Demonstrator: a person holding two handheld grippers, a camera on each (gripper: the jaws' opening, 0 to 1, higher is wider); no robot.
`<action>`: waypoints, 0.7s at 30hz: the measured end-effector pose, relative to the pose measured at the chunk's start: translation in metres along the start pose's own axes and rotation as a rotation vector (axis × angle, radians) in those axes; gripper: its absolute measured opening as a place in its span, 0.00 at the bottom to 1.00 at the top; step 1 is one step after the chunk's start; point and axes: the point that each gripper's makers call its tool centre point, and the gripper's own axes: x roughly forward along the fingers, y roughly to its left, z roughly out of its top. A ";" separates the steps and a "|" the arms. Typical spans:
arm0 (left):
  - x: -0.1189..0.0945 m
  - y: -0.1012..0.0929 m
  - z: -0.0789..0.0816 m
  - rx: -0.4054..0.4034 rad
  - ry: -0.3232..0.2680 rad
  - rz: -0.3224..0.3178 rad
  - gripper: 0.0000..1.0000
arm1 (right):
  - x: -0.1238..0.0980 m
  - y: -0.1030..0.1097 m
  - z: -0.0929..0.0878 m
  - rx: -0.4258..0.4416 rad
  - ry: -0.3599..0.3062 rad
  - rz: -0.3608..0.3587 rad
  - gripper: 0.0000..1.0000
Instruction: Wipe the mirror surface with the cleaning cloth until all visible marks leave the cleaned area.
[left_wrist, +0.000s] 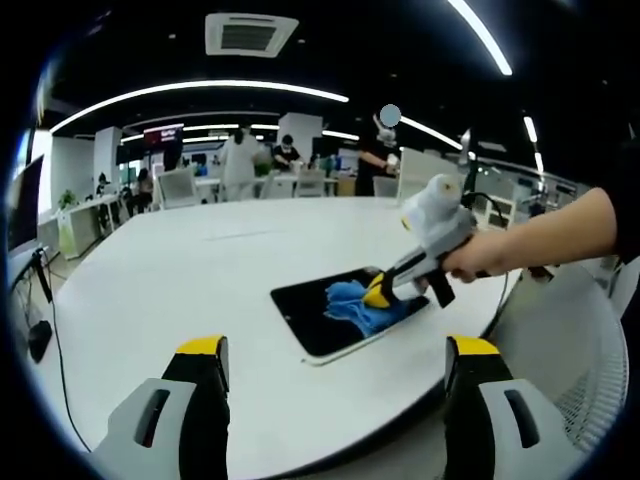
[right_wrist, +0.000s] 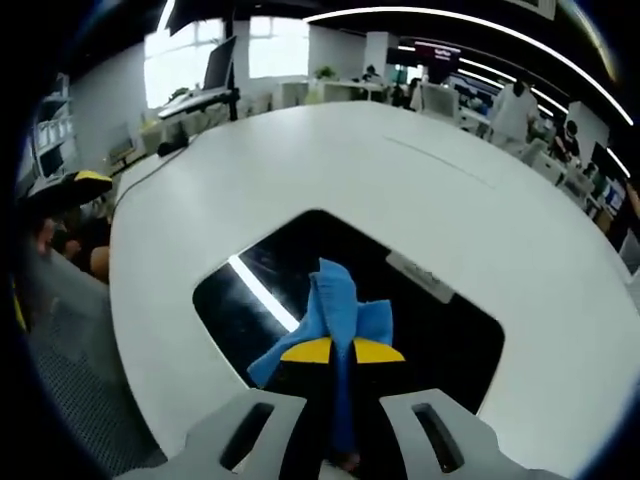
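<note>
On white table (left_wrist: 180, 290), near the rounded edge: mirror (left_wrist: 320, 320) lying flat, dark glass up, reflecting a ceiling light strip. Blue cleaning cloth (right_wrist: 335, 305) pinched in right gripper (right_wrist: 342, 350), jaws clamped on one end so the loose end drapes onto the glass for wiping. Pressed down at mid-mirror, probably mid-stroke. Left gripper (left_wrist: 335, 360) held back off the table, jaws spread, empty; likely kept clear to leave mirror and cloth unobstructed. No marks discernible on glass.
</note>
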 end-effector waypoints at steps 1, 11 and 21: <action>0.000 0.000 0.000 0.000 -0.001 0.000 0.89 | 0.001 -0.002 0.001 0.000 0.002 0.000 0.00; 0.000 0.000 0.000 0.001 0.000 -0.003 0.89 | 0.013 -0.015 0.012 0.025 0.003 -0.022 0.00; 0.001 -0.001 0.000 0.002 0.001 -0.006 0.89 | 0.022 -0.024 0.020 0.026 0.002 -0.040 0.00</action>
